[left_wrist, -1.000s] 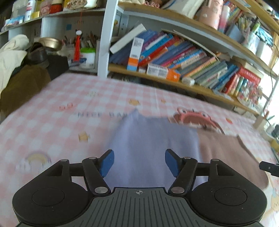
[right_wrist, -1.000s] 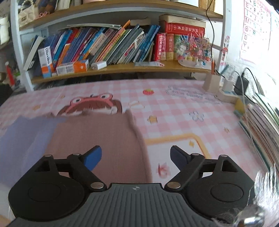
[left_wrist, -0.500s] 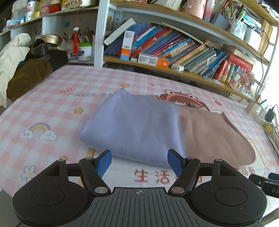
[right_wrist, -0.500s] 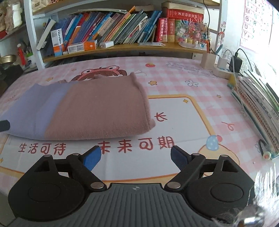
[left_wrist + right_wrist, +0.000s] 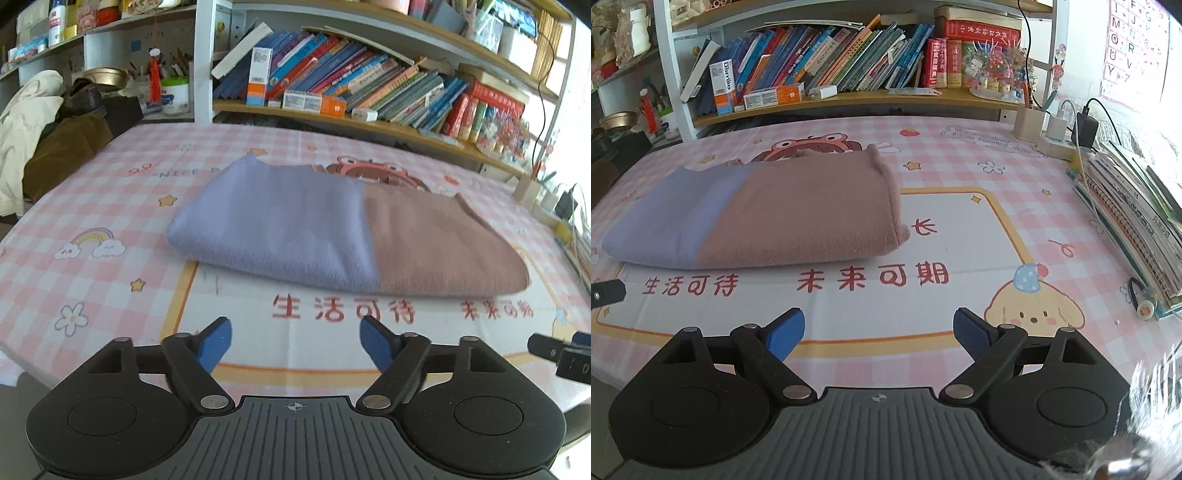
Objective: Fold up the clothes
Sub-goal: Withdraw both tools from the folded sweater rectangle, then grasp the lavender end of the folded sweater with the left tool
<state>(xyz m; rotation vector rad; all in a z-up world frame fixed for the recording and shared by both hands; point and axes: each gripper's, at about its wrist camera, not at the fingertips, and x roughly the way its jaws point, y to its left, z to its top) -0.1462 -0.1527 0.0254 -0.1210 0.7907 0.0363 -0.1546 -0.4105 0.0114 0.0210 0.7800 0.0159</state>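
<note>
We held our left gripper and right gripper with jaws wide and empty, both short of the two-tone fleece garment, which lay ahead of them as a flat folded bundle on the table. It looked soft, light and thick; its rounded near fold offered a grip. Bare cloth lay open between jaws and garment.
</note>
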